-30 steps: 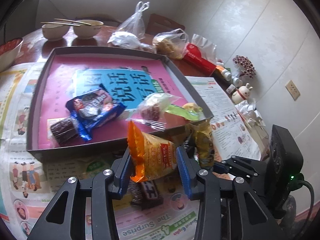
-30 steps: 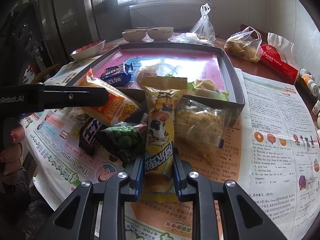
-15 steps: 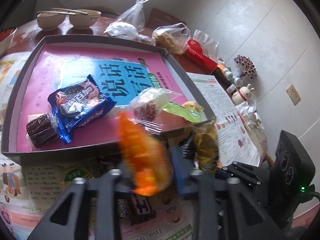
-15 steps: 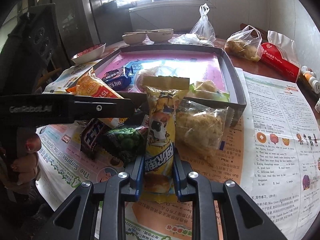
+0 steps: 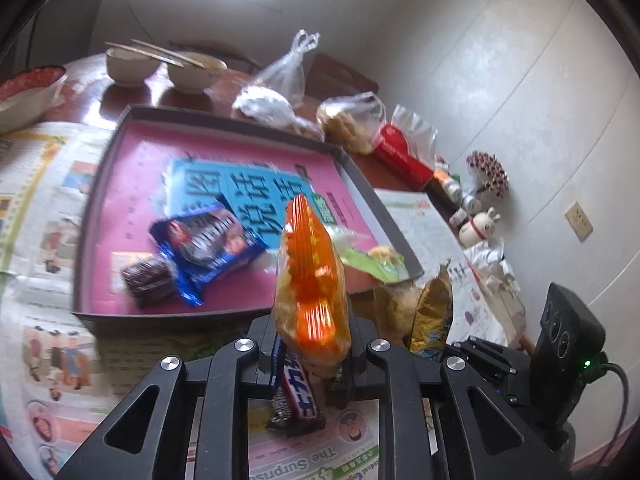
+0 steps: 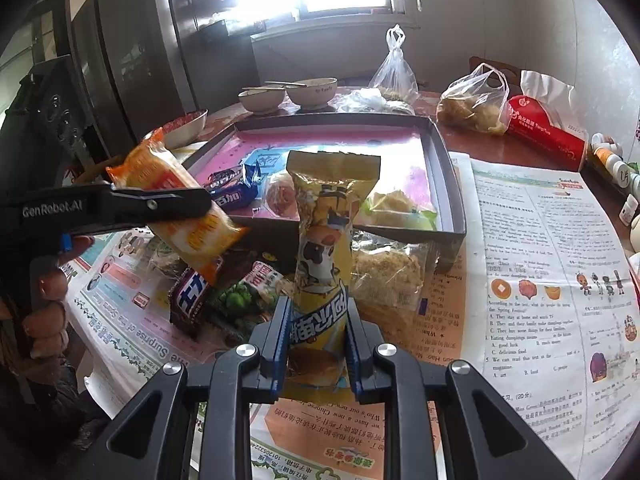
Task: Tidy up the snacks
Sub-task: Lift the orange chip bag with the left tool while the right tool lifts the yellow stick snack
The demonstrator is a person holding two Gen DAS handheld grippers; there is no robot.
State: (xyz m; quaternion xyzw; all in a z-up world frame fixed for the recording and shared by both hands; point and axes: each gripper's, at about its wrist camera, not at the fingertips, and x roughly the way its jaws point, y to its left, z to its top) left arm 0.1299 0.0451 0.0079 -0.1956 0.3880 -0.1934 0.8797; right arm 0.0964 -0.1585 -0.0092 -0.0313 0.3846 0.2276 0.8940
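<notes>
Orange snack packet (image 5: pixel 310 280) is clamped in the left gripper (image 5: pixel 312 354), jaws clenched on its lower end; packet is held upright, lifted clear of the newspaper (image 5: pixel 44 200), in front of the tray (image 5: pixel 100 184) near edge. In the right wrist view the same packet (image 6: pixel 176 204) is seen tilted, held off the counter by the left gripper (image 6: pixel 160 208). Yellow cow-print packet (image 6: pixel 326 248) is grasped by the right gripper (image 6: pixel 318 344), jaws closed on its lower part, packet upright just before the tray (image 6: pixel 448 184) front wall. Blue cookie pack (image 5: pixel 208 244) and dark cookie stack (image 5: pixel 148 280) are lying inside the tray. Chocolate bar (image 5: pixel 298 394) is lying on the newspaper under the left jaws, green pea pack (image 6: pixel 236 300) beside it
</notes>
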